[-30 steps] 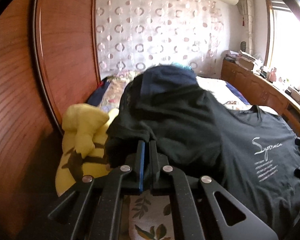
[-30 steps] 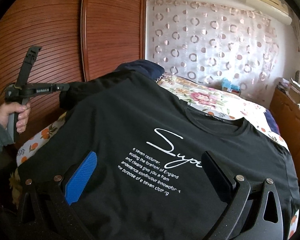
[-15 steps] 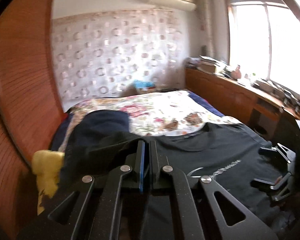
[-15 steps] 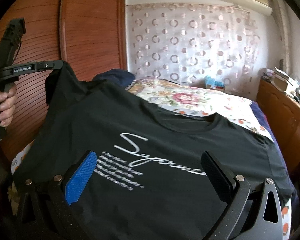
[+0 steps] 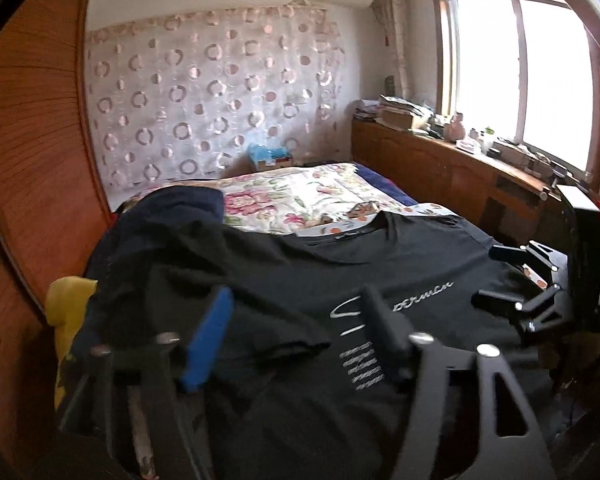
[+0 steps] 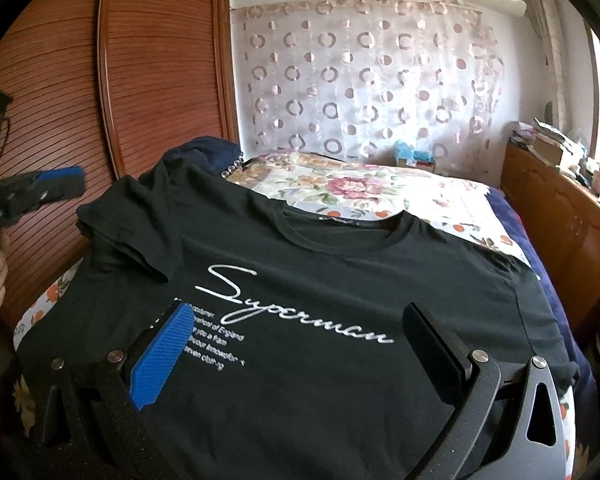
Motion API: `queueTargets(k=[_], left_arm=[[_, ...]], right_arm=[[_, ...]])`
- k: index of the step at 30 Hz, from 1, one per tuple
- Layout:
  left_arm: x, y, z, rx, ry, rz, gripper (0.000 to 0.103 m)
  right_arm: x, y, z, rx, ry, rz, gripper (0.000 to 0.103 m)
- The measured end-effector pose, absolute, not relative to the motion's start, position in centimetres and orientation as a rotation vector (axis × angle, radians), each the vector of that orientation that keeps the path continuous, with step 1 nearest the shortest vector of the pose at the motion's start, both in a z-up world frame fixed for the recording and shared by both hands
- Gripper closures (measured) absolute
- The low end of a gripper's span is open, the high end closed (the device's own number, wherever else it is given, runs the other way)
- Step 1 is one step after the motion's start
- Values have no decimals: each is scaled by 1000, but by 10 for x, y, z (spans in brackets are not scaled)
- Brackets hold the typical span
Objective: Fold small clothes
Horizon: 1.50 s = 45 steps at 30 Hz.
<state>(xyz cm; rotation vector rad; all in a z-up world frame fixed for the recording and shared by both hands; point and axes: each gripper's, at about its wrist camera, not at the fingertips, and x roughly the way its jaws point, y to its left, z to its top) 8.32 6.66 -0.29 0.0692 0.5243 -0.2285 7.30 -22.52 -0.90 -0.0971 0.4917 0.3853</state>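
Observation:
A black T-shirt (image 6: 340,272) with white script print lies face up on the bed; it also shows in the left wrist view (image 5: 380,272). Its left sleeve (image 6: 128,232) is folded inward onto the body. My left gripper (image 5: 296,320) is open and empty above that folded sleeve (image 5: 260,328); it also shows in the right wrist view (image 6: 56,188), off the shirt's left edge. My right gripper (image 6: 296,336) is open and empty over the shirt's lower front, and shows in the left wrist view (image 5: 496,276) near the shirt's right side.
The bed has a floral sheet (image 6: 364,188). A dark blue garment (image 5: 172,208) is heaped at the far left. A yellow plush (image 5: 66,304) lies by the wooden wardrobe (image 6: 152,80). A wooden cabinet (image 5: 440,164) with clutter runs along the right under the window.
My left gripper carried the sleeve inward over the shirt, then opened and let it go. The sleeve now lies folded on the body. The right gripper stayed open.

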Motion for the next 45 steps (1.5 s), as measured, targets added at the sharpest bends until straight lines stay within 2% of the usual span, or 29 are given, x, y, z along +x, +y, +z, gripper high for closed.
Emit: queueTargets(k=[3,7,11,17,24,27,28,29,32,35,45], left_arm=[[73,79,-8,55,508,-188,24],[58,98,-18,23,493,-127,24],[48,113,-26,14,493,-82,24],[36,129,-35,7,494,-32,24],[28,146,-42,-9,498,5,24],[28,151,-47,-18,507,10,24],[27,152,-49,-19,508,12,24],[27,153,-50,-21,510,13,24],[26,156,-53,-26,513,9,24],[25,155,-55,-26,515,6,24],[29,141,-57,-6,525,-26,24]], right_arm=[[79,-218,-6,-109,493,428,0],[90,-197,-2,-137,492,496,7],[101,-165,3,-156,495,599,25],[127,-106,5,-199,517,758,37],[152,-32,-3,-303,563,897,41],[161,-5,-11,-362,580,903,47],[162,1,-13,-374,582,891,52],[164,7,-15,-382,587,879,64],[167,10,-19,-381,592,872,83],[167,-1,-11,-333,570,894,96],[180,-32,2,-197,547,903,96]])
